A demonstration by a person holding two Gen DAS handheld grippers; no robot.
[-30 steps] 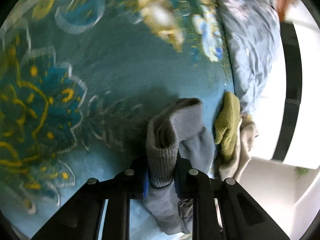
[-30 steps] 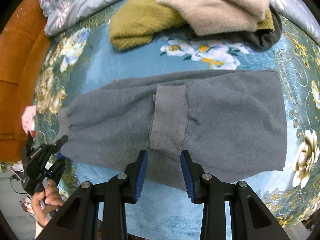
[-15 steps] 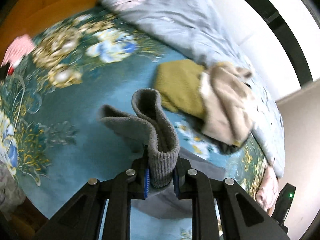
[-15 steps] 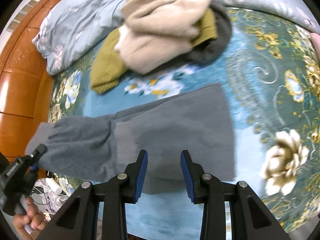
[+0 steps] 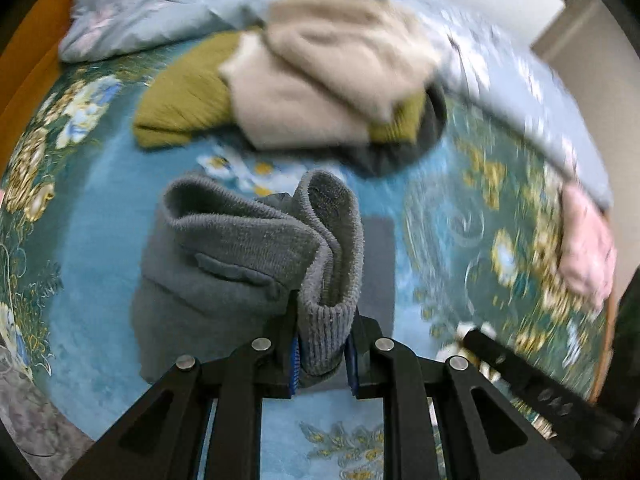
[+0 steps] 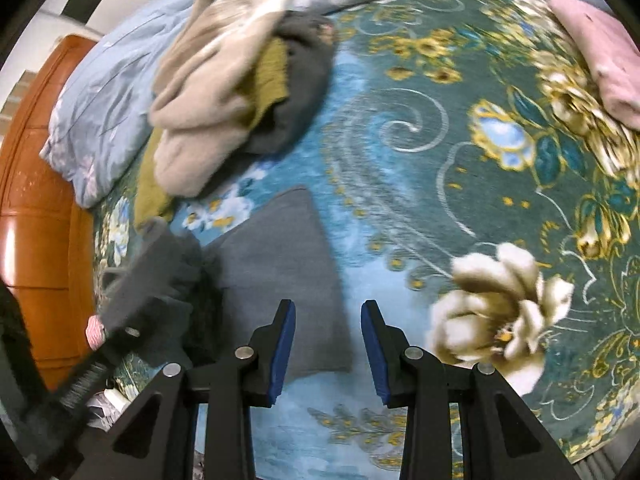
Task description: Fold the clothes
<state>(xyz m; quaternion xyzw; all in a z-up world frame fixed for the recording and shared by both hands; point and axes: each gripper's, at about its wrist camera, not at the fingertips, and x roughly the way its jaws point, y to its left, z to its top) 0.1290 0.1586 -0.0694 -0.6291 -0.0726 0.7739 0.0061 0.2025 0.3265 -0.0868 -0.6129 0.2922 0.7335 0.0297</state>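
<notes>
While the ribbed cuff of the grey knitted sweater (image 5: 326, 316) is pinched by the left gripper (image 5: 322, 354), a sleeve fold across the body is judged in hand, to be laid flat next, the right gripper (image 6: 328, 344) being held spread and empty.

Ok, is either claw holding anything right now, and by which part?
The left claw is shut on the ribbed cuff of the grey knit sweater's sleeve. The right claw is open and holds nothing, above the sweater's body.
</notes>
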